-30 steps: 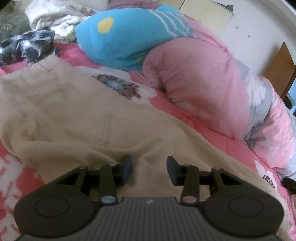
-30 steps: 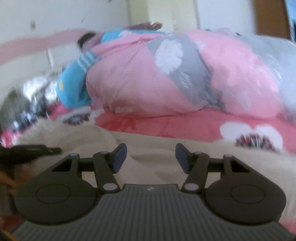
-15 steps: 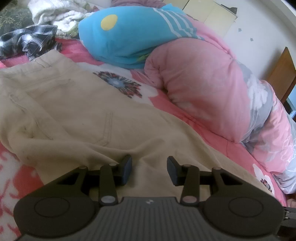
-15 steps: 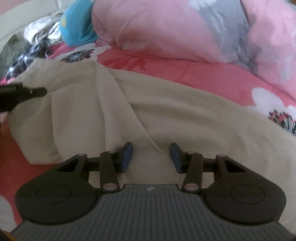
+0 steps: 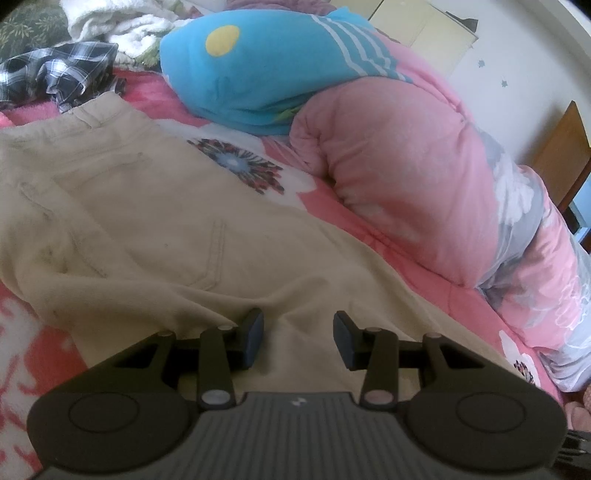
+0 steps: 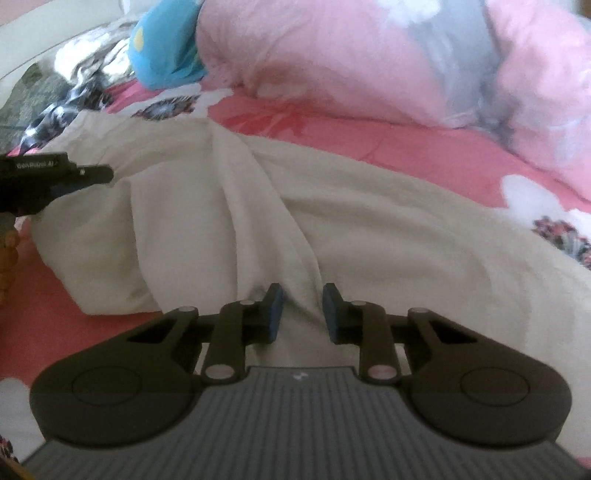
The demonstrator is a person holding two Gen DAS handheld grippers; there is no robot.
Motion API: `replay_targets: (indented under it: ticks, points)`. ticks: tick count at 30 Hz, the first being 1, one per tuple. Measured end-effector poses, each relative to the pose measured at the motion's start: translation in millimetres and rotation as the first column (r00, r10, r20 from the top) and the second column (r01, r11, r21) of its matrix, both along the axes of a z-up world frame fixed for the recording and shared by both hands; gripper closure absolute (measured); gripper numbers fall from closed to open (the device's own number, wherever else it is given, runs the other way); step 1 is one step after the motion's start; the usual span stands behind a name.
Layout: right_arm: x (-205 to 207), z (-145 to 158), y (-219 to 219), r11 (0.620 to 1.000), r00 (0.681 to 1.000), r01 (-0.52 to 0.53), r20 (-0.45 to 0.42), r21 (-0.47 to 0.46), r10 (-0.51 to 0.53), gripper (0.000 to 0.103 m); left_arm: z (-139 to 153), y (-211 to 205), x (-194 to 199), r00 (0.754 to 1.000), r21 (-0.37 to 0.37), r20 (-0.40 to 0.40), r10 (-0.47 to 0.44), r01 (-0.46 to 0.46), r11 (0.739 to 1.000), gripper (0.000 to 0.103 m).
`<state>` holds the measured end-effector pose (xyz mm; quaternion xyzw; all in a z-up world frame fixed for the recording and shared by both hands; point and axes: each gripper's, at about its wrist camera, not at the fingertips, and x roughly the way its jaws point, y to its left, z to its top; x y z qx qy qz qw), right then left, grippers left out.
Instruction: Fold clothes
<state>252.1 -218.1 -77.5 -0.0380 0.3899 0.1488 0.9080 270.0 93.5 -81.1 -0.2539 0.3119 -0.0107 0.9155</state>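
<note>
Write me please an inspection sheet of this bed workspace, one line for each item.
Surface: bed with a pink floral sheet.
Job's things: beige trousers lying spread and creased on the sheet, with a raised ridge of cloth.
Clutter: rolled pink quilt, blue pillow, plaid shirt, white clothes.
Grippers: left gripper open over the trousers, nothing pinched; right gripper has just been closing around the cloth ridge, and a gap to the pads still shows.
Cables: nothing seen.
Surroundings: white wall, wooden furniture at the right edge.
</note>
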Motion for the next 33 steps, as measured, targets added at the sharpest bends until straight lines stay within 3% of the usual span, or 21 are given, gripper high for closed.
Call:
replay_targets:
  ticks: [3,6,7,8,10,12,13,15,16,17,20,22,25,29,33]
  points:
    - [-18.7,8.8,-19.6,0.991,0.995,0.093,0.008,0.096,-0.095,0.057,0.7,1.2,0.4,1.000,-0.006,-0.002,0.000,-0.001,1.000,0.060]
    - [-46.9,14.7,-33.9,0.975,0.997,0.070,0.016,0.211,-0.076,0.040,1.8,1.3,0.7,1.000,-0.012,-0.004,0.004,-0.004,1.000,0.060]
    - [-55.6,14.5,-33.6,0.977,0.998,0.049,0.025,0.207,-0.056,0.027,2.2,1.4,0.7,1.000,-0.014,-0.005,0.004,-0.004,1.000,0.060]
    - [-63.5,12.9,-30.1,0.985,0.999,0.023,0.035,0.173,-0.030,0.016,2.5,1.6,0.7,1.000,-0.016,-0.005,0.005,-0.005,1.000,0.060]
    - [-72.2,5.2,-18.6,0.997,0.999,-0.030,0.035,0.069,0.028,0.014,2.7,2.9,0.5,1.000,-0.023,-0.005,0.005,-0.005,1.000,0.060]
    - [-74.2,-13.0,-2.4,0.990,0.997,-0.081,0.010,-0.114,0.083,0.010,2.8,4.6,0.2,1.000,-0.031,-0.005,0.005,-0.005,0.999,0.061]
    - [-75.6,-20.3,3.0,0.979,0.995,-0.093,0.018,-0.183,0.098,0.002,3.0,5.8,0.0,1.000,-0.036,-0.006,0.005,-0.005,0.999,0.062]
    - [-74.1,-21.5,1.9,0.981,0.997,-0.051,0.052,-0.187,0.062,0.001,3.0,7.2,-0.4,1.000,-0.043,-0.007,0.006,-0.006,0.999,0.062]
    - [-72.7,-20.8,0.3,0.984,0.997,-0.024,0.067,-0.176,0.037,0.006,3.1,7.8,-0.6,1.000,-0.046,-0.007,0.006,-0.006,0.999,0.063]
    - [-71.2,-19.1,-1.5,0.988,0.997,0.006,0.075,-0.156,0.006,0.030,3.2,8.2,-0.6,1.000,-0.048,-0.007,0.006,-0.006,0.999,0.063]
    - [-66.4,-11.5,-7.1,0.992,0.992,0.102,0.083,-0.077,-0.096,0.071,3.7,8.7,-0.5,1.000,-0.054,-0.008,0.006,-0.007,0.999,0.063]
    - [-66.8,-9.2,-4.1,0.989,0.989,0.125,0.092,-0.084,-0.117,0.085,3.7,10.0,-0.7,1.000,-0.063,-0.009,0.007,-0.007,0.998,0.063]
    - [-71.6,-0.1,0.0,0.989,0.984,0.140,0.117,-0.053,-0.133,0.095,3.5,13.0,-0.9,1.000,-0.079,-0.013,0.008,-0.009,0.997,0.063]
    - [-86.9,33.7,1.2,0.981,0.979,0.112,0.151,0.161,-0.137,0.096,3.8,14.3,-1.7,1.000,-0.089,-0.015,0.010,-0.011,0.996,0.063]
    - [-95.8,60.2,19.7,0.926,0.986,-0.024,0.163,0.377,-0.041,0.096,3.5,14.1,-2.7,1.000,-0.091,-0.015,0.011,-0.013,0.996,0.064]
